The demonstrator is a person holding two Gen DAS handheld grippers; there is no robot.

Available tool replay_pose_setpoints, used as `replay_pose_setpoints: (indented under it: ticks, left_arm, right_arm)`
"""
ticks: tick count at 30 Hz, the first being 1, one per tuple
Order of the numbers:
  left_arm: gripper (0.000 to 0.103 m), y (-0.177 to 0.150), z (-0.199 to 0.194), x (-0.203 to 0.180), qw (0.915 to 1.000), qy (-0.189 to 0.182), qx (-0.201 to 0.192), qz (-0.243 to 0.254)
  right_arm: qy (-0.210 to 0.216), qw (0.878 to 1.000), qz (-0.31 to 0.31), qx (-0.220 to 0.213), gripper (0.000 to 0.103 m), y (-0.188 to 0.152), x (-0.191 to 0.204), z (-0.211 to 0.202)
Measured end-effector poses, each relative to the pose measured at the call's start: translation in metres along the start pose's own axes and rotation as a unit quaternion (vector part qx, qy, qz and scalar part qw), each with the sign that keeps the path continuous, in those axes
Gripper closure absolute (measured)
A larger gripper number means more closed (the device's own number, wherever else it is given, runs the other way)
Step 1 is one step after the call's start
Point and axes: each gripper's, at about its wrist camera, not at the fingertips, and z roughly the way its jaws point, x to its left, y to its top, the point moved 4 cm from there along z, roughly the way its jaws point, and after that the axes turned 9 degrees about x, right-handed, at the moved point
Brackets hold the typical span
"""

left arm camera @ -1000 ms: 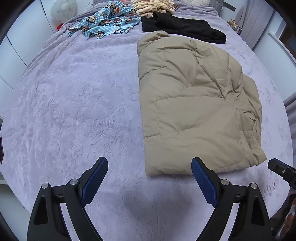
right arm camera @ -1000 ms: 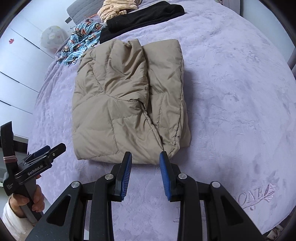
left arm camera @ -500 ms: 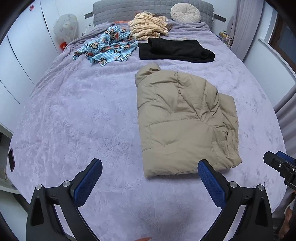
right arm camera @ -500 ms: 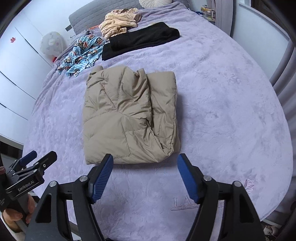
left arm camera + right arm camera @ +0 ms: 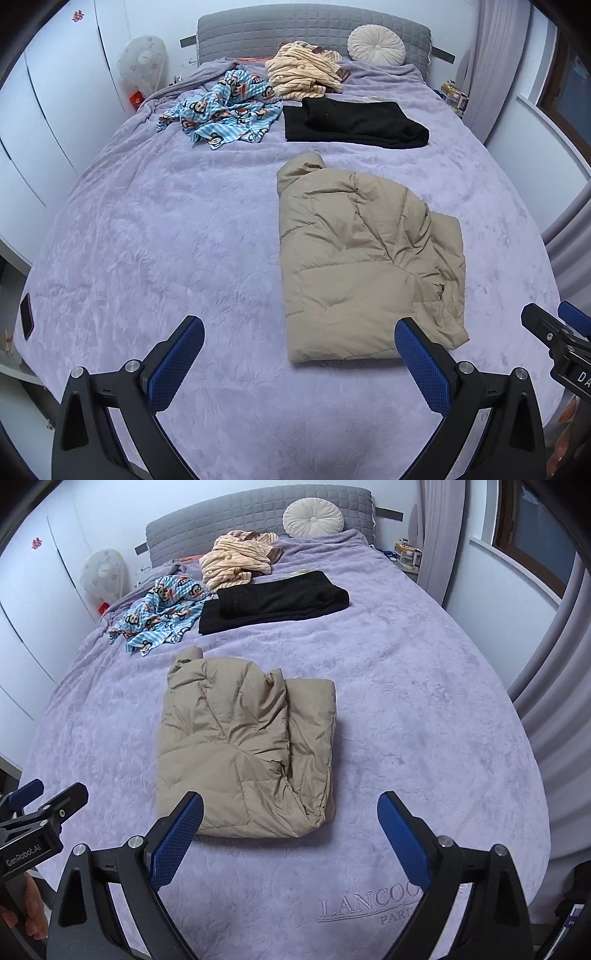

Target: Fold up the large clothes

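Both claws have let go of the folded tan puffer jacket (image 5: 365, 273) and pulled up and back from it, so that far more of the lavender bed (image 5: 166, 229) now shows than a second ago. The left claw (image 5: 299, 360) hangs released, its blue pads spread wide with nothing between them. The right claw (image 5: 290, 840), which a second ago was nearly closed at the jacket's near edge, is opening at this moment and grips nothing; the jacket's near hem only appears between its fingers because it lies on the bed beyond them.

The jacket lies as a compact, roughly rectangular bundle in the middle of the bed, a sleeve or side panel tucked along its right edge and the collar end pointing toward the headboard (image 5: 314, 29). It has kept its shape since the release.

That reads as one garment done. Beyond it, a black garment (image 5: 354, 120) lies flat and apparently already folded. Just left of it is a crumpled blue monkey-print garment (image 5: 225, 107), and near the round cushion (image 5: 376, 46) a heap of cream striped clothing (image 5: 303, 75), both untouched. The likely next step is to pick one of these loose pieces and spread it out; the retreat of both hands suits that, though which piece comes next cannot be told.
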Motion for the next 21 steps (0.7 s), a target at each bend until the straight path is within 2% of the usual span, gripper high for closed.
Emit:
replay_pose_setpoints:
  ticks: [21]
  left_arm:
    - [0.000,-0.0021,-0.0047,0.0011,1.0000,-0.002,-0.002,-0.002]
  right_arm:
    - [0.000,1.000,-0.003,0.001,0.007,-0.0041,0.0046,-0.0026]
